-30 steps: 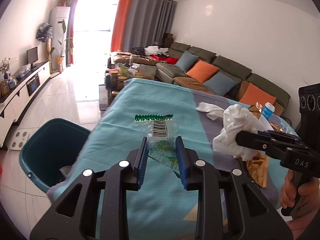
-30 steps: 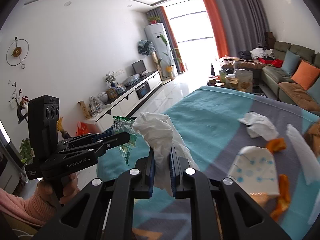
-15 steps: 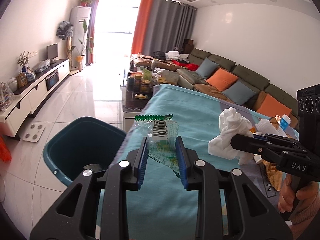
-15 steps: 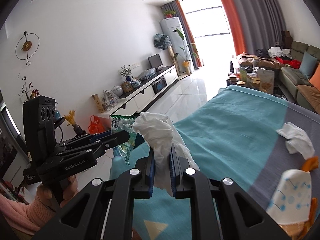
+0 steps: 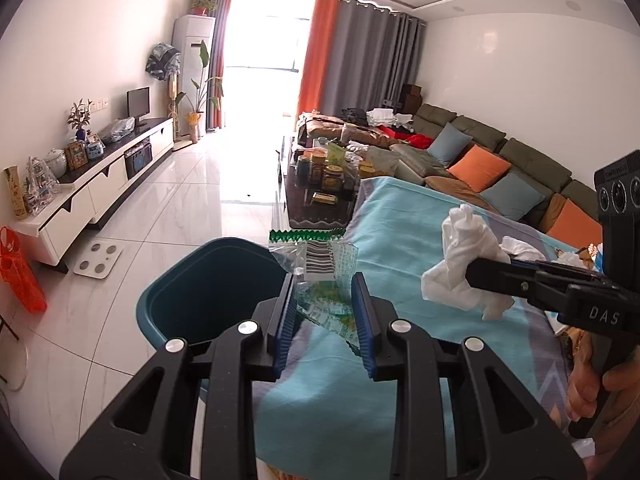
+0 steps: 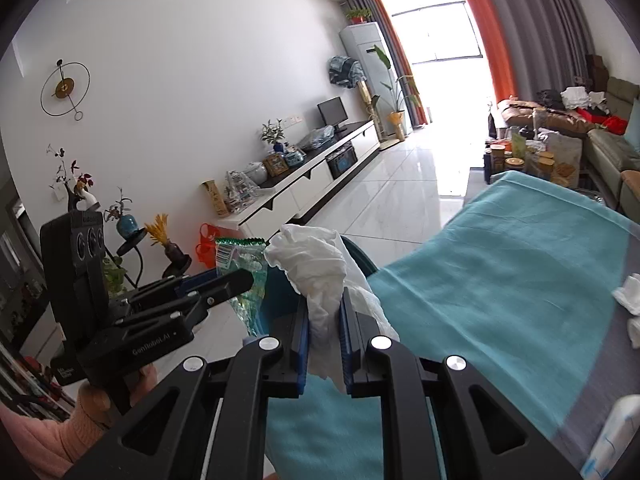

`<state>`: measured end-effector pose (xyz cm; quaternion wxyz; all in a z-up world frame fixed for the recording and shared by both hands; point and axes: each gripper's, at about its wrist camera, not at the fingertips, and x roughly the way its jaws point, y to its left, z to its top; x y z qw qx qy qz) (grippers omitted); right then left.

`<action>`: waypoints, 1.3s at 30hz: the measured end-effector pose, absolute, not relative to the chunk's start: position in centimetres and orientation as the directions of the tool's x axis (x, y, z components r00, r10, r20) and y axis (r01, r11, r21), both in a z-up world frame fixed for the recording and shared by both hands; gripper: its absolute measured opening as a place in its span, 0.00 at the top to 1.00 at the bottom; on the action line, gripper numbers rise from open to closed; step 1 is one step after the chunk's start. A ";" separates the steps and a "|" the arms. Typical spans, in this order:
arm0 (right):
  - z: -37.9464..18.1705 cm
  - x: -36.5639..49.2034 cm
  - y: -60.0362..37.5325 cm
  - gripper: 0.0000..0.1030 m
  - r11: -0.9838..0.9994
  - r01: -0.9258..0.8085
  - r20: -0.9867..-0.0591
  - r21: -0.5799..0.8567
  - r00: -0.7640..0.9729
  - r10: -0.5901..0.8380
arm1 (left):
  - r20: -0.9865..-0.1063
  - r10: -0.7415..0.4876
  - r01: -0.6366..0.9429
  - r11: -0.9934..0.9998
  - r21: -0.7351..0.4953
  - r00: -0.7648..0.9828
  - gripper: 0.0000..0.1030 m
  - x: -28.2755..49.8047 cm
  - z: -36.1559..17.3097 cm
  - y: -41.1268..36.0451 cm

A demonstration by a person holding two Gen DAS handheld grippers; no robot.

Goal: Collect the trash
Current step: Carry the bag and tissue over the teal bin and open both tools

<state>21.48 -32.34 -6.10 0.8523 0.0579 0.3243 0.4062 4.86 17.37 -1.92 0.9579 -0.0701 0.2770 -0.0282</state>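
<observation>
My left gripper point(image 5: 323, 280) is shut on a clear plastic wrapper point(image 5: 320, 264) with a green zigzag top edge and a barcode. It hangs over the table's left edge, just right of a dark teal trash bin point(image 5: 200, 292) on the floor. My right gripper point(image 6: 323, 300) is shut on a crumpled white tissue point(image 6: 312, 264). In the left wrist view the tissue point(image 5: 464, 264) and right gripper point(image 5: 470, 274) sit at the right above the teal tablecloth point(image 5: 400, 232). In the right wrist view the left gripper point(image 6: 244, 280) holds the wrapper point(image 6: 240, 256), and the bin point(image 6: 280, 292) is mostly hidden behind the tissue.
More white tissues point(image 6: 632, 296) and wrappers point(image 5: 576, 256) lie further right on the table. A coffee table point(image 5: 320, 196) with jars stands beyond, a sofa point(image 5: 480, 160) along the right wall, a TV cabinet point(image 5: 100, 184) left. An orange bag point(image 5: 20, 272) and a scale point(image 5: 98, 260) sit on the tiled floor.
Both grippers have carried their trash leftward across the table. The bin has come from the left edge of the left wrist view to just beside the wrapper. Both grips are unchanged.
</observation>
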 end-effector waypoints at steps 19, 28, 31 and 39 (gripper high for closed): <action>-7.4 25.4 -26.1 0.86 0.619 -0.669 -0.538 0.412 0.370 0.758 | -0.565 0.002 -0.078 0.991 -0.110 0.825 0.72 7.2 -3.3 20.3; -8.7 27.4 -23.5 0.86 0.615 -0.654 -0.564 0.440 0.332 0.756 | -0.593 0.034 -0.120 0.987 -0.106 0.804 0.72 9.2 -4.6 21.1; -9.2 28.1 -22.7 0.86 0.618 -0.647 -0.577 0.447 0.319 0.752 | -0.605 0.042 -0.134 0.985 -0.108 0.795 0.72 9.8 -5.2 21.4; -10.7 29.6 -20.5 0.83 0.643 -0.630 -0.626 0.436 0.301 0.720 | -0.638 0.063 -0.165 0.981 -0.102 0.768 0.71 11.4 -7.0 22.7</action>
